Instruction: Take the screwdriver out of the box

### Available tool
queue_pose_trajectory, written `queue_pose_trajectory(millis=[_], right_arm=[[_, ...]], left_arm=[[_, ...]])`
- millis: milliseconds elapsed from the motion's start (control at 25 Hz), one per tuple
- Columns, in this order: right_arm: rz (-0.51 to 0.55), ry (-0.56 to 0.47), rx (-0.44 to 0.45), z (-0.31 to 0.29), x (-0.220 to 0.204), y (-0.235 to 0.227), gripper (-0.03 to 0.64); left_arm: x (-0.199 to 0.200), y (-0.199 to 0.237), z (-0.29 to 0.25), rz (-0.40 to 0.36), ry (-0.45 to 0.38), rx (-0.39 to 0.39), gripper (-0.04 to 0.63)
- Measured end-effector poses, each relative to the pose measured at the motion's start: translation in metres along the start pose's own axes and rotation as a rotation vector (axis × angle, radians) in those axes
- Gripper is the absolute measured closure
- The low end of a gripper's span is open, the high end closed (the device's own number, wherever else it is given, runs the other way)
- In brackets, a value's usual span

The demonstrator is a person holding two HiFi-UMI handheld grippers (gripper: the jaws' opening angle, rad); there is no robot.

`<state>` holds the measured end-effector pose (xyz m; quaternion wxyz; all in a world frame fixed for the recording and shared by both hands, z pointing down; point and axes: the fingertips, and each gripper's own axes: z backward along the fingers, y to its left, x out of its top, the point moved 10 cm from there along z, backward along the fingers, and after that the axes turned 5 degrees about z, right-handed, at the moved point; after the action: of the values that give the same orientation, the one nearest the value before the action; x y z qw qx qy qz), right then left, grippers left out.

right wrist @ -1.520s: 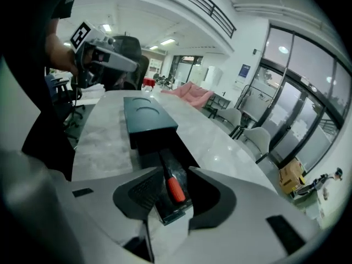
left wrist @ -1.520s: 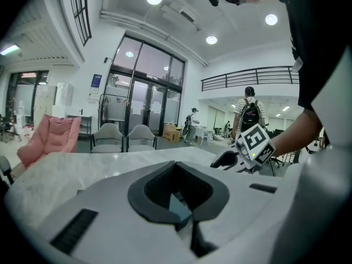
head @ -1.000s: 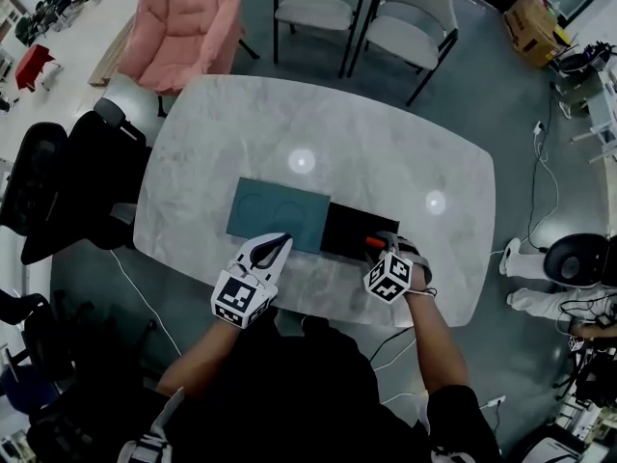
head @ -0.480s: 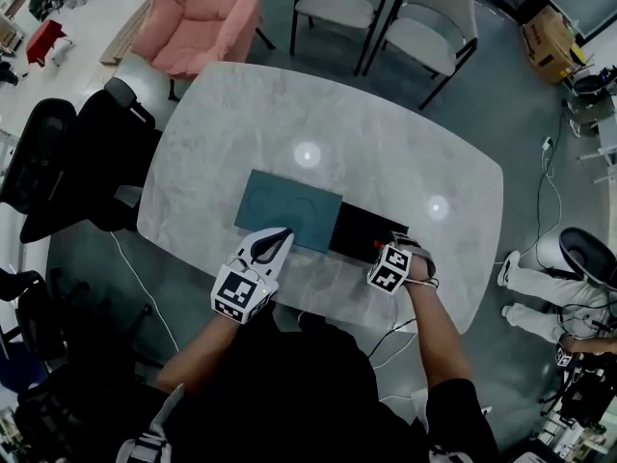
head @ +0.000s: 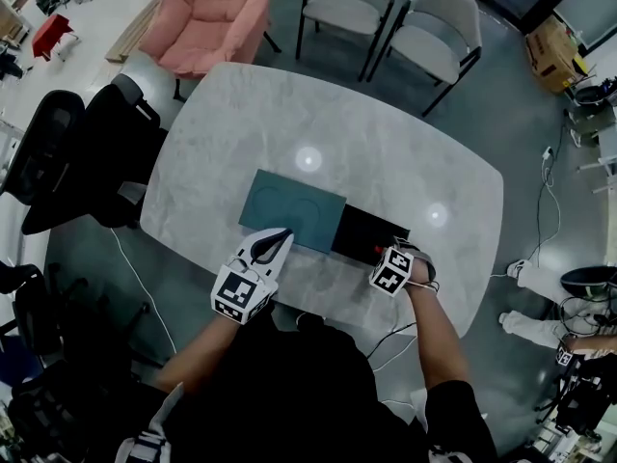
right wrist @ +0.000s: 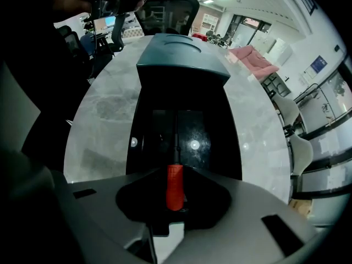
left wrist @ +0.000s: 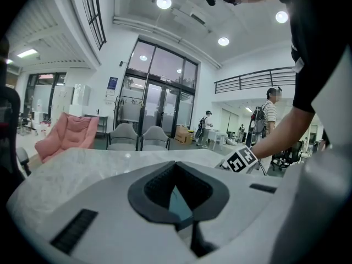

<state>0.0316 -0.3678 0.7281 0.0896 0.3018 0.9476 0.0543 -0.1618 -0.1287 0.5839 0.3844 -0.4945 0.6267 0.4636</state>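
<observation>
An open black box (head: 359,226) lies on the marble table (head: 386,152), its teal lid (head: 289,205) flat to its left. Inside lies the screwdriver (right wrist: 175,186), red handle towards me, dark shaft along the box floor (right wrist: 212,136). My right gripper (right wrist: 175,170) points steeply down into the box's near end (head: 390,251). Its jaws have just been closing, and they now sit against the red handle from both sides. My left gripper (head: 275,241) is shut on nothing at the lid's near edge. A sliver of teal shows past its tips (left wrist: 177,166).
Two grey chairs (head: 386,17) and a pink armchair (head: 217,13) stand beyond the table's far side, black office chairs (head: 67,162) at the left. People stand far off (left wrist: 269,114) in the left gripper view. The table edge runs just below both grippers.
My right gripper has sunk lower into the box's near end, over the red handle. The left gripper has stayed at the lid's edge.
</observation>
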Motion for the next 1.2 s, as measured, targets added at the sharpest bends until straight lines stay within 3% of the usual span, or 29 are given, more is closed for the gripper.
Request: queue_pose_trajectory(millis=[200, 600, 1200], right_arm=[[-0.047, -0.053, -0.077, 0.015, 0.001, 0.006, 0.508], [-0.226, -0.267, -0.385, 0.078, 0.004, 0.013, 0.506], [-0.716, -0.867, -0.744, 0.191, 0.020, 0.028, 0.506]], left_arm=[[0.001, -0.003, 0.002, -0.006, -0.004, -0.010, 0.589], [0.015, -0.015, -0.002, -0.039, -0.024, -0.062, 0.589], [0.060, -0.036, -0.022, -0.088, -0.121, -0.132, 0.589]])
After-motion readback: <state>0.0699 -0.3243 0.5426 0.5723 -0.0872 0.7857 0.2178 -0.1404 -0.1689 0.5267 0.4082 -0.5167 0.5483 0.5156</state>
